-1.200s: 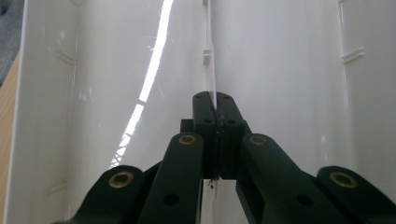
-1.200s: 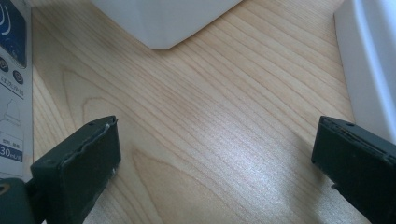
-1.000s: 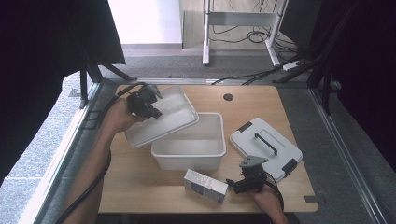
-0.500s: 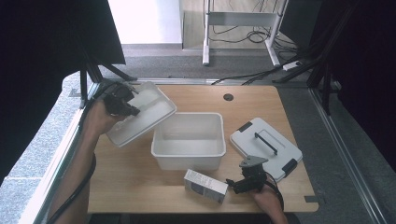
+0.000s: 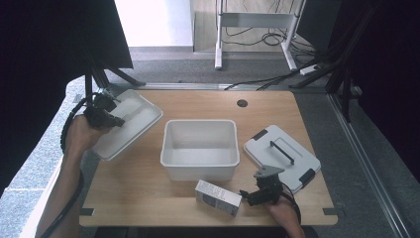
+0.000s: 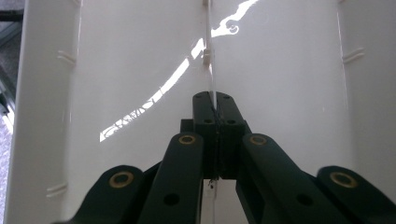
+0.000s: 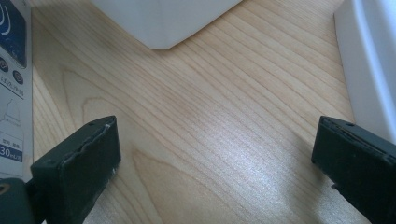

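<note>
Lid of thin white moulded plastic (image 5: 128, 121), rectangular and shallow, sits at the counter's ten o'clock edge, tilted and overhanging the light wooden counter (image 5: 148, 193). The left gripper (image 5: 111, 118) holds it: in the left gripper view its jaws are pressed together on a thin central rib of the lid (image 6: 208, 70). At the centre stands the open white rectangular plastic tub (image 5: 200, 148). At four o'clock lies a second white plastic lid with black clips and a dark handle (image 5: 280, 155). At six o'clock rests a small grey-and-white printed cardboard carton (image 5: 217, 197). The right gripper (image 5: 250, 196) rests on the counter just beside the carton, its jaws spread wide with nothing between them.

Handling, as a judgement: the held lid looks light, fairly stiff yet liable to flex, and smooth enough to slip. A grip on the rib suits it, although holding so far from the rim may let the panel swing; the raised rim offers an alternative purchase.
</note>
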`<control>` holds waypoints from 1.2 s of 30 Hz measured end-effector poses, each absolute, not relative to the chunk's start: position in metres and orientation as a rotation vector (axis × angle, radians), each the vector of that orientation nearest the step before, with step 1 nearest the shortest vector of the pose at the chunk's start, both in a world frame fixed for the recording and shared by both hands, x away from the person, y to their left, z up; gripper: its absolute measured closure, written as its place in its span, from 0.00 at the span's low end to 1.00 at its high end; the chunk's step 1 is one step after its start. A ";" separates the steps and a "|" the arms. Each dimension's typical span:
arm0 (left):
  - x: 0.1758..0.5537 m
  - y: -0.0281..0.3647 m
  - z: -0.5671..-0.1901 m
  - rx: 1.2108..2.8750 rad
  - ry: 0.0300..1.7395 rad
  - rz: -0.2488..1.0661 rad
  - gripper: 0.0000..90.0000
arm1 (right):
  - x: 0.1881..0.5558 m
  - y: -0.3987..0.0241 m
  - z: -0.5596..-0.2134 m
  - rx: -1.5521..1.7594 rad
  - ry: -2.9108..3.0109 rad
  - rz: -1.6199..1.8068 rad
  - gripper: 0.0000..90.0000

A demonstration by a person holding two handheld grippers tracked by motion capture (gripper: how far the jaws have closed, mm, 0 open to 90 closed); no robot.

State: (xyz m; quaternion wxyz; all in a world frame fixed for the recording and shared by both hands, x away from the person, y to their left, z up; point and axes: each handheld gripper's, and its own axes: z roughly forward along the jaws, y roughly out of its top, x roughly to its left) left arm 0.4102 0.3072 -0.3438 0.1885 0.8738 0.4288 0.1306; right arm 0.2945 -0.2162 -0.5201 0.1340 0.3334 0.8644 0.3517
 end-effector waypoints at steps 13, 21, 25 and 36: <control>0.403 0.321 -0.401 2.440 1.262 0.344 0.99 | 0.295 -0.216 -0.520 0.967 2.506 1.019 0.01; 0.400 0.320 -0.445 2.409 1.290 0.330 0.99 | 0.295 -0.216 -0.520 0.968 2.503 1.021 0.01; 0.397 0.318 -0.464 2.394 1.298 0.338 0.99 | 0.295 -0.216 -0.520 0.967 2.503 1.022 0.01; 0.396 0.315 -0.487 2.403 1.306 0.335 0.95 | 0.295 -0.216 -0.520 0.967 2.503 1.022 0.01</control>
